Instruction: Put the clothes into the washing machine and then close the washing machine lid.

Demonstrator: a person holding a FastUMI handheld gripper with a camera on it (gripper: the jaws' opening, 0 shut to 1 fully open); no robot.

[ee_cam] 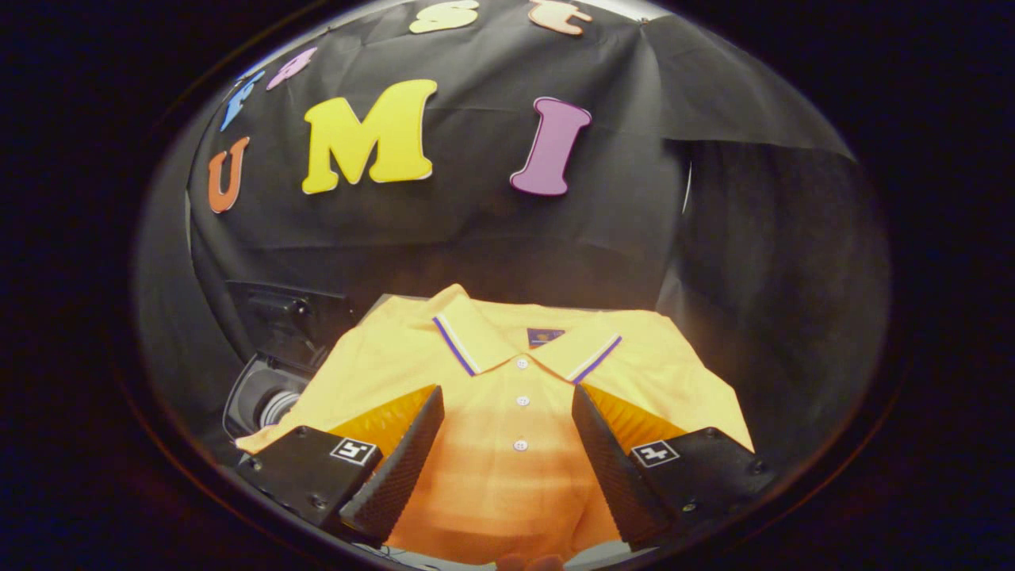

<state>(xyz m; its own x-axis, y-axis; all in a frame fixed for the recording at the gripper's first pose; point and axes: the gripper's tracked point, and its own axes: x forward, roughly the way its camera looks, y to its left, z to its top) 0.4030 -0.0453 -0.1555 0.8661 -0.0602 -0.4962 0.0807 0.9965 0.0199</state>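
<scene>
A: What is the hand-held gripper (507, 412) doing?

B: Its fingers (400, 464) stand wide apart, one on each side of the button placket, and nothing is pinched between them. I can't tell whether they touch the cloth or hang just above it.

A: And the clothes?

B: One garment, a yellow-orange polo shirt (507, 444). It lies flat and face up, spread out ahead of and between the fingers. The collar (523, 341) sits at the far end, trimmed with a dark blue and white stripe along its edge, and a small dark label (545, 336) shows inside the neck. A row of white buttons (521, 400) runs down the middle toward the near side, right in the gap between the fingers.

A: How is the shirt laid?

B: Neatly, with the sleeves folded in. The left shoulder slopes down toward the near left, the right one toward the near right. The body has faint lighter and darker bands across it.

A: Where is the washing machine?

B: To the left of the shirt and a bit farther back there is a dark machine (277, 349). Its lid seems to be raised, and below that a rounded light opening (266, 396) shows with something ribbed inside. The shirt's left edge lies just beside that opening, partly overlapping the machine's near rim.

A: What does the shirt rest on?

B: A surface I can barely see; a pale strip (610, 553) shows at the near edge under the hem.
</scene>
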